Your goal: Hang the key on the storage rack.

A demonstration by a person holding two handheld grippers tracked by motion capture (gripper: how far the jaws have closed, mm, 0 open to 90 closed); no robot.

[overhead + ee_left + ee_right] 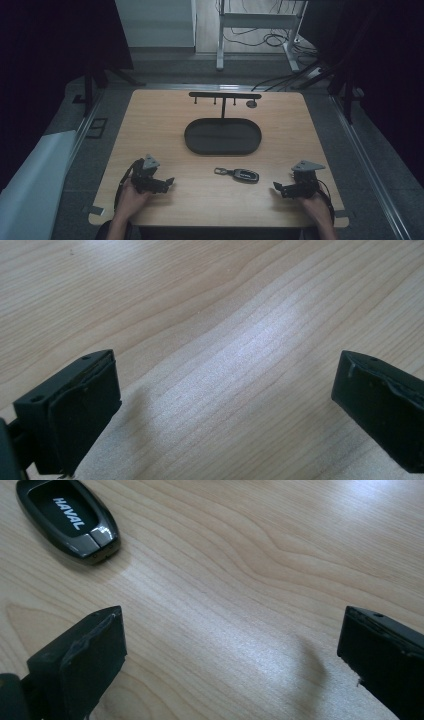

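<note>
A black car key fob (245,175) with a metal ring lies on the wooden table (150,130), in front of a black oval tray (223,136). Behind the tray stands a black hook rack (224,96) with a small round tag hanging at its right. My left gripper (170,182) rests near the front left of the table, open, with bare wood between its jaws (225,405). Resting at the front right, my right gripper (276,188) is open too. The right gripper view shows the fob (67,517), marked HAVAL, up and to the left of the jaws.
Around the table the floor is grey, with a white desk frame (260,22) and cables behind it. A white sheet (30,185) lies at the far left. Dark curtains hang on both sides.
</note>
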